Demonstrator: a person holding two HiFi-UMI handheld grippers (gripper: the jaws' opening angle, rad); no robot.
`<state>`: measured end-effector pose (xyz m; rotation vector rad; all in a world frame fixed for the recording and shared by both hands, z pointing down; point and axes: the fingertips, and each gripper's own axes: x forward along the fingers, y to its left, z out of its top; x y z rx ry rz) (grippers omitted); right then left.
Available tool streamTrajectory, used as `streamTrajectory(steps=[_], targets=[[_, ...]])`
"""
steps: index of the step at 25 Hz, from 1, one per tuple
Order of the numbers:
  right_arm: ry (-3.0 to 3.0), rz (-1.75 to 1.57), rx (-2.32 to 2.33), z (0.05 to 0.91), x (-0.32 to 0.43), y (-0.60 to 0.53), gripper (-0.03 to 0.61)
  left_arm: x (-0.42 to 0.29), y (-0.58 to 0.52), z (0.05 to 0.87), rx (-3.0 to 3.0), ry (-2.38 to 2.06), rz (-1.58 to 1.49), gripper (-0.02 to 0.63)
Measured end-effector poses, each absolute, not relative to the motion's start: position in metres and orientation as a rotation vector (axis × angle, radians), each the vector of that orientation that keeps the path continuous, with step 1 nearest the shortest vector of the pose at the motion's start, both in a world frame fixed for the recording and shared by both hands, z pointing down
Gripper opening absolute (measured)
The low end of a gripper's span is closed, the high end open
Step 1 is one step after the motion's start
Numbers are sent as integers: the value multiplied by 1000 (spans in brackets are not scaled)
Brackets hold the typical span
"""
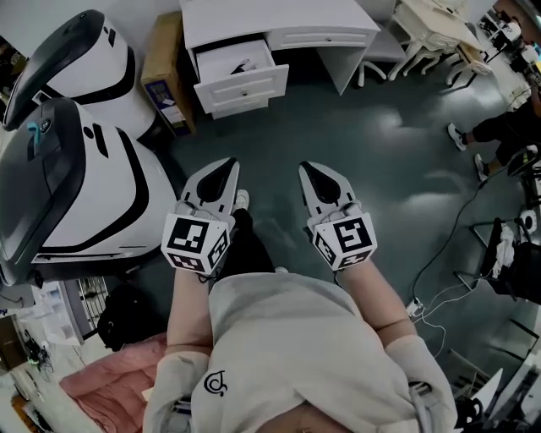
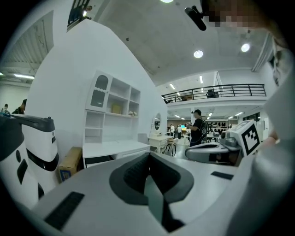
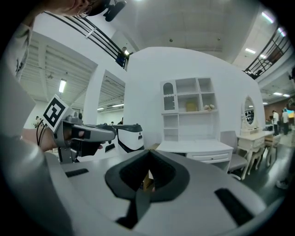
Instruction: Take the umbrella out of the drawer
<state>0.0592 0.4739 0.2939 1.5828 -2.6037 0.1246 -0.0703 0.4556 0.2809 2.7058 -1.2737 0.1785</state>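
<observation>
A white desk (image 1: 270,19) stands at the far side of the floor, and its top left drawer (image 1: 243,88) is pulled open. A small dark object (image 1: 244,64) lies inside on the drawer's pale bottom; I cannot tell whether it is the umbrella. My left gripper (image 1: 230,162) and right gripper (image 1: 304,167) are held side by side in front of my body, well short of the desk and pointing toward it. Both are shut with nothing between their jaws. In the left gripper view the left gripper (image 2: 148,154) has the desk (image 2: 115,150) beyond it. In the right gripper view the right gripper (image 3: 148,152) faces the desk (image 3: 198,147).
Two big white-and-black machines (image 1: 76,169) stand at the left, with a cardboard box (image 1: 166,72) beside the desk. White chairs and tables (image 1: 439,34) are at the far right. A person's legs (image 1: 499,127) and floor cables (image 1: 456,245) are at the right. Pink cloth (image 1: 110,380) lies behind me on the left.
</observation>
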Motion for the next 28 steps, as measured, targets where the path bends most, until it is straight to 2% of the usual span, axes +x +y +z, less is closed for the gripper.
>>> streamTrajectory(steps=[4,8,16,28], targets=[[-2586,135,1613,294,54,409,5,-73,388,282,2739,-1232,178,12],[-2591,161,1591,294,34,332,5,-87,310,274,2732,-1149,54,12],[-2579,133,1597,285,-5,189,5,-122,152,279,2784,-1092,191,12],[-2569,213,1544,307,-2,69,5,-124,27,319,2660,-1122,233,12]])
